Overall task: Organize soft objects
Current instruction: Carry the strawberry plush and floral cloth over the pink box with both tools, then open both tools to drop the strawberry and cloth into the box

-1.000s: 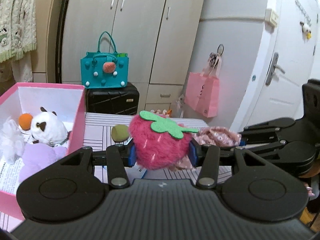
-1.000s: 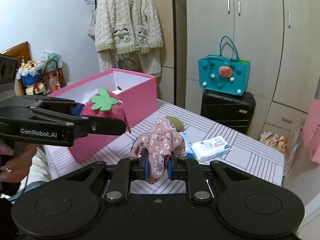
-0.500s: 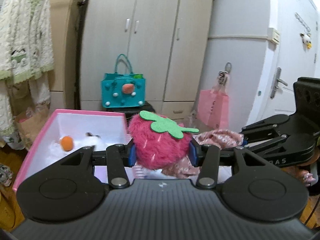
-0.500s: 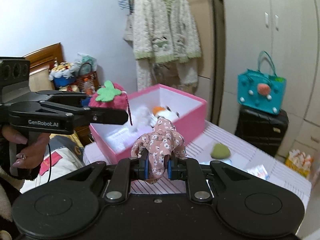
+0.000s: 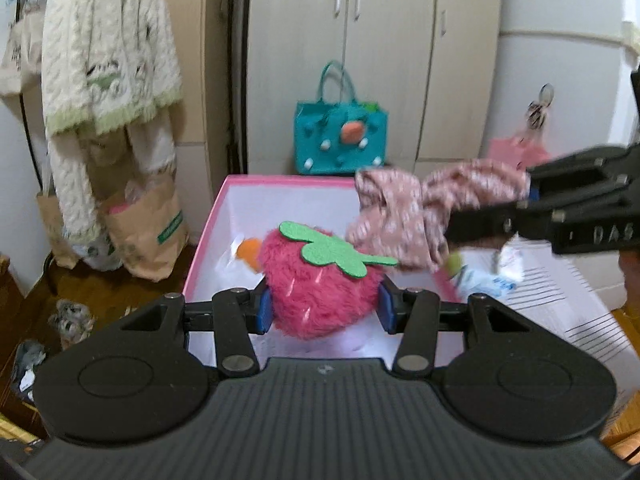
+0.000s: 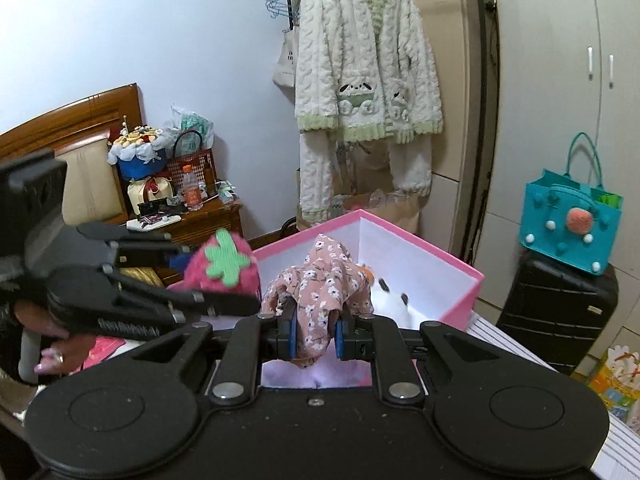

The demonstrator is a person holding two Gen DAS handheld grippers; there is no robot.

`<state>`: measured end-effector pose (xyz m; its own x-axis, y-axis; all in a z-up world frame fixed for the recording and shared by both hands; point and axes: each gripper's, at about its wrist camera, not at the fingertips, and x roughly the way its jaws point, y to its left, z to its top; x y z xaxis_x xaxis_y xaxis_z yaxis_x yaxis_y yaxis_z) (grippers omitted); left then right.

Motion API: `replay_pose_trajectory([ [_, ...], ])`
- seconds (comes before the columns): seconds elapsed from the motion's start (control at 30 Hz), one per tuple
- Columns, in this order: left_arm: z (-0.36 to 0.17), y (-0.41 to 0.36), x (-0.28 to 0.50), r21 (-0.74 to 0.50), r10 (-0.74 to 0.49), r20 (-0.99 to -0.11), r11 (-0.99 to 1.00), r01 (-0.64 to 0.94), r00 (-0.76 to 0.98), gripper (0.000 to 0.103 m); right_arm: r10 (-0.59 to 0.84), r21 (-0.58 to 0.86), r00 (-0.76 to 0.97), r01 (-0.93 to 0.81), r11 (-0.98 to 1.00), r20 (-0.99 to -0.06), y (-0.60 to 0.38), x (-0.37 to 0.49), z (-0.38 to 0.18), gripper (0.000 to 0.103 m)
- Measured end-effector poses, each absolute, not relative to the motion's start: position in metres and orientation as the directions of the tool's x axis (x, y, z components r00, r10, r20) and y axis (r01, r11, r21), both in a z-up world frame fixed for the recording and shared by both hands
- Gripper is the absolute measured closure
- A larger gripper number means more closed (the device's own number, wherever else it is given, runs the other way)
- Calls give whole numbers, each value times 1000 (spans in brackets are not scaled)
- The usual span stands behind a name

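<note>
My left gripper is shut on a fuzzy pink strawberry plush with a green felt leaf, held over the near part of the pink box. My right gripper is shut on a pink floral cloth, also above the box. In the left wrist view the floral cloth hangs from the right gripper's black fingers at the right. In the right wrist view the strawberry sits at the left. A white plush with an orange part lies inside the box.
The box stands on a striped white table with a small green object and a packet on it. Behind are a teal bag on a black suitcase, wardrobe doors, a hanging cardigan and a cluttered nightstand.
Both grippers swung left with their loads and now hover over the pink box. The floral cloth has moved in above the box beside the strawberry.
</note>
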<state>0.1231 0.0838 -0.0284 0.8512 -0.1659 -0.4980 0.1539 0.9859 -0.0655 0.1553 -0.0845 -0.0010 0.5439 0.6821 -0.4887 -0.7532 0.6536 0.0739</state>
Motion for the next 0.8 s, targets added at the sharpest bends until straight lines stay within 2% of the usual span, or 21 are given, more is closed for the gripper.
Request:
replay_pose_trajectory([
  [0.3,-56,102,187,-96,-160,-650,987,129,743,56,649,82,537,-733,675,-539,-26,218,-16,84],
  [0.53,-55,97,206,-17,-113,-691,990,140,714,55,623,107,503,-721,685,-599,9,259,-33,82],
  [0.7,-58,94,211,4,-93,-703,991,135,705,51,597,164,445,-694,701,-667,26,282,-47,75],
  [0.77,-56,95,207,7,-92,-694,991,134,714,44,599,187,425,-688,701,-679,31,288,-53,68],
  [0.8,-55,95,204,19,-79,-685,992,127,724,41,600,195,418,-687,700,-682,33,290,-55,61],
])
